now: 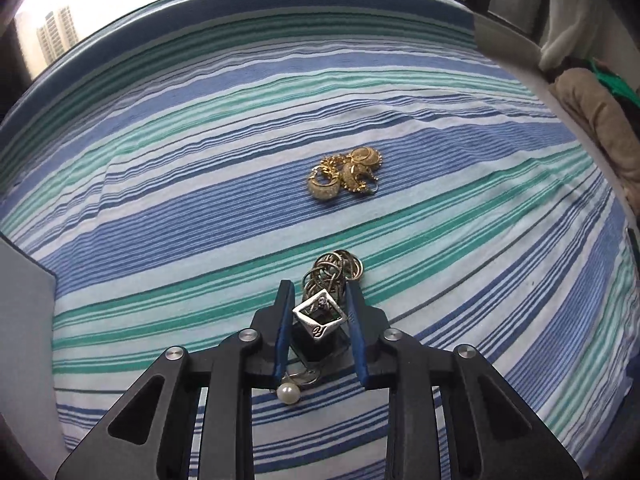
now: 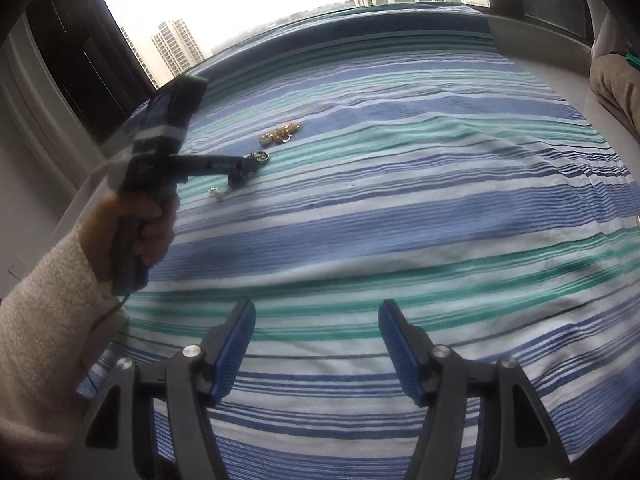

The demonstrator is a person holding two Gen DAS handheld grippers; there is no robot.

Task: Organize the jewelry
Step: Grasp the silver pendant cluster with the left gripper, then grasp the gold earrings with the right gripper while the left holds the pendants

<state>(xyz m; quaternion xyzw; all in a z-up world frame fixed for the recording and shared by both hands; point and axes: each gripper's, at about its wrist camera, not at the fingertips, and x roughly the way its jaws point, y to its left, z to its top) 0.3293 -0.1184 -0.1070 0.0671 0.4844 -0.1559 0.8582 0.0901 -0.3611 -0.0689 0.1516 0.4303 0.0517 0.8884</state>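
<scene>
Striped bedding (image 1: pixel 200 152) in blue, teal and white fills both views, with a window and tower blocks behind it.

The left gripper (image 1: pixel 320 312) has its fingers part-closed around a square silver pendant (image 1: pixel 318 318), which sits tilted between the pads; whether both pads actually press it I cannot tell. Just ahead of the fingertips lies a silver tangle (image 1: pixel 334 270) of chain and rings, and it seems to trail from the pendant. A pearl (image 1: pixel 288 393) lies just behind the left finger's heel.

Risks, as I judge them: lifting may drag the whole tangle along, or the angled pendant may twist out of a loose pinch. The pearl could roll on the soft cloth if nudged.

Well ahead of the fingers lies a gold heap (image 1: pixel 346 176), hoops and a chain bunched together, apart from the silver.

The right gripper (image 2: pixel 316 344) hangs wide open over bare cloth, holding nothing, with the jewelry well ahead and to its left.
</scene>
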